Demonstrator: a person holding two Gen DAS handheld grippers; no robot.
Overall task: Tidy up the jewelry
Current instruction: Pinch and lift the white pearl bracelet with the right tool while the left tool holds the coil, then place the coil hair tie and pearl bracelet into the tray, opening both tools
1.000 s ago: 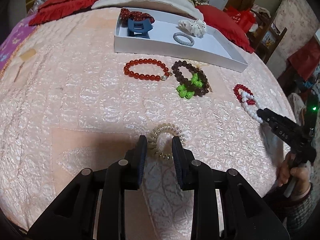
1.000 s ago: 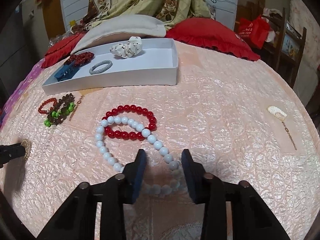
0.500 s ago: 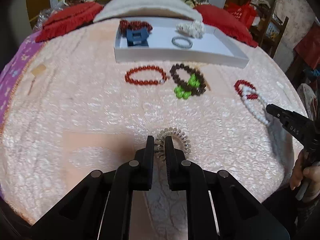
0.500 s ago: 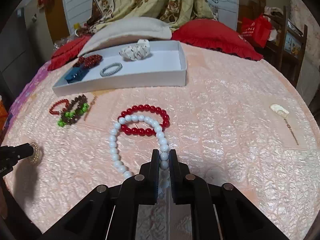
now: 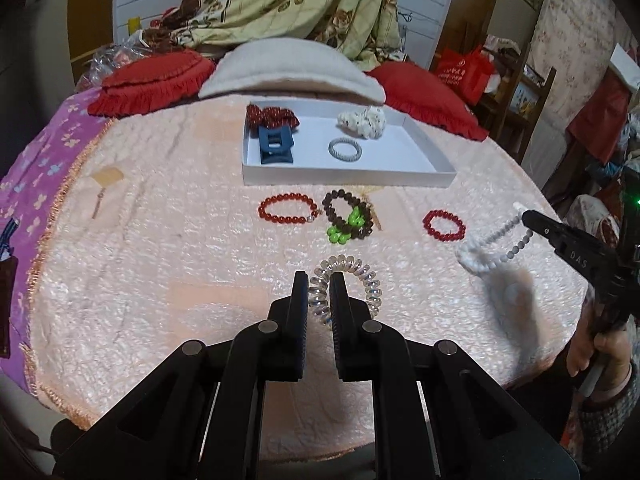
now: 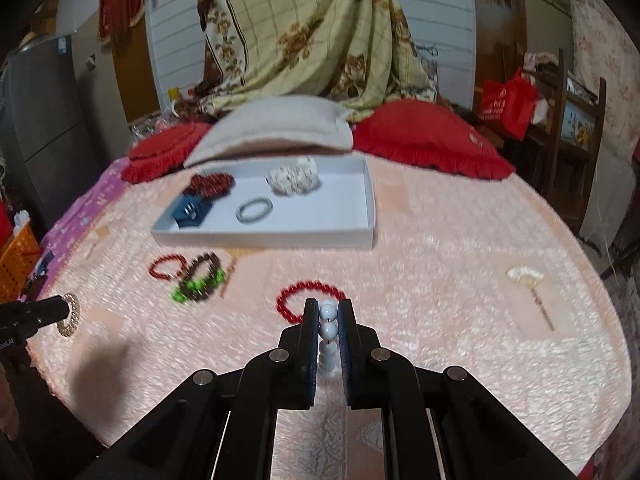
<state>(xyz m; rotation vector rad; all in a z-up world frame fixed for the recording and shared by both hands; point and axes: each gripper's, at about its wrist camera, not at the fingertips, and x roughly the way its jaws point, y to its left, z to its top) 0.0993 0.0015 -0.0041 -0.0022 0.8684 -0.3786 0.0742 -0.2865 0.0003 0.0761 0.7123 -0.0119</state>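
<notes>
Spread across the whole bed: a pale peach quilted cover (image 5: 160, 264). At its head, a grey-white pillow (image 5: 292, 70) lying between two red frilled cushions (image 5: 154, 80). Behind, draped against white panelling, a cream floral sheet (image 6: 316, 40). Farther right, a red shopping bag (image 6: 506, 102) beside a dark wooden chair (image 6: 576, 128).

"DAS" stands on the right gripper (image 5: 526, 218) (white letters, its side).

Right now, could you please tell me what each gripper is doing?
Left gripper: shut on the clear coil hair tie.
Right gripper: shut on the white bead bracelet.
</notes>
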